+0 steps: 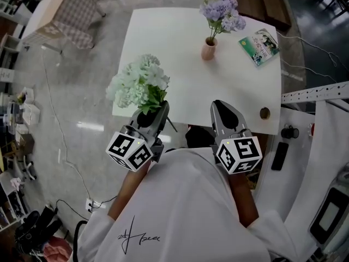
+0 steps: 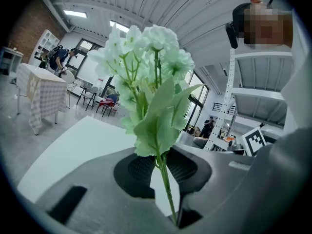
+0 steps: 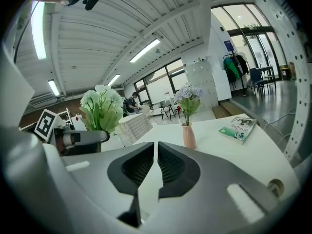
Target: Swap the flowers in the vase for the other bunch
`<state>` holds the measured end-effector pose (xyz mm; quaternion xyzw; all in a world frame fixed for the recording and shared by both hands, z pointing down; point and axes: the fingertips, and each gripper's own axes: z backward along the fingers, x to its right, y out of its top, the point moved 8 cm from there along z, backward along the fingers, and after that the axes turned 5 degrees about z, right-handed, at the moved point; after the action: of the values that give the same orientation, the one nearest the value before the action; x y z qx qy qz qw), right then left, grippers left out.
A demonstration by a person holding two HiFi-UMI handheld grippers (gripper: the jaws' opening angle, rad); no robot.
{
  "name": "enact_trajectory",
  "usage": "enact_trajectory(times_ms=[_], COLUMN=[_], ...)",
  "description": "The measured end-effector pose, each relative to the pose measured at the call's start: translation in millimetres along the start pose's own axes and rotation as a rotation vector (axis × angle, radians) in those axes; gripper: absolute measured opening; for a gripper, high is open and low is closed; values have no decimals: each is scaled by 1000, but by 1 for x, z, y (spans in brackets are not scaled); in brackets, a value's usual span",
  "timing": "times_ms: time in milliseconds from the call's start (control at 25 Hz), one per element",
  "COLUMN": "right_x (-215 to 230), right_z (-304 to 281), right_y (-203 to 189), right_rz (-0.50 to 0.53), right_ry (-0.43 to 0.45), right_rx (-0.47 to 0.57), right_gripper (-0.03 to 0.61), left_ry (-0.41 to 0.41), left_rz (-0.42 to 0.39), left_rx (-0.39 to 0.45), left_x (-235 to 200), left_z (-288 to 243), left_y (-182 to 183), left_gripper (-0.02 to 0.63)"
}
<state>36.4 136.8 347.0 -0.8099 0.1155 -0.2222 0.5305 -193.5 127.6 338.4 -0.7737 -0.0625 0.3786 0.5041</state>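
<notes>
two grippers low in the head view, at the near edge of the white table (image 1: pixel 180 64). the left gripper (image 1: pixel 158 109) has the white-green flower bunch (image 1: pixel 139 83) sticking up out of its jaws, blooms over the table's near-left corner. the right gripper (image 1: pixel 221 105) carries nothing. pink vase (image 1: pixel 209 49) stands upright at the far side of the table with purple flowers (image 1: pixel 222 12) in it, green book (image 1: pixel 259 47) to its right, apart from it.

left gripper view: jaws only slightly apart, pinched on the thin green stem (image 2: pixel 165 179) of the bunch (image 2: pixel 151 67), leaves and blooms rising straight ahead.

right gripper view: jaws almost together, just a thin slit between the pads (image 3: pixel 173 162), nothing in it. vase (image 3: pixel 188 135) with the purple flowers (image 3: pixel 187 95) ahead on the table, book (image 3: pixel 239 127) to the right, white-green bunch (image 3: pixel 101 108) off to the left.
</notes>
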Motion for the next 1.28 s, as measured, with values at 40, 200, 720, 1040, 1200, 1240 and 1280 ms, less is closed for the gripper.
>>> enact_trajectory(times_ms=[40,200,720,1040,1200,1240,1280], right_x=[3,21,66,68,76,76,77], right_z=[-3,-18,-57,-68,-79,-80,-82], right_y=[2,7,24,20,21,22,23], right_rz=[1,0,12,-6,-7,-6,-5], right_ry=[8,26,98,111,102,98,93], right_rx=[-2,-7,-13,-27,-33,-32,-31], right_gripper=[22,23,23,32,37,37,37], left_ry=[5,22,80,95,71,64,59], left_rz=[-2,1,-35,-33,-36,-40,-43], left_rx=[0,9,31,15,6,3,2], left_x=[0,-3,-5,-6,-7,-7,-8], left_z=[-3,-19,-62,-69,-87,-89,-91], left_y=[1,6,23,23,25,27,28], left_gripper=[63,62,61,61,61,61,61])
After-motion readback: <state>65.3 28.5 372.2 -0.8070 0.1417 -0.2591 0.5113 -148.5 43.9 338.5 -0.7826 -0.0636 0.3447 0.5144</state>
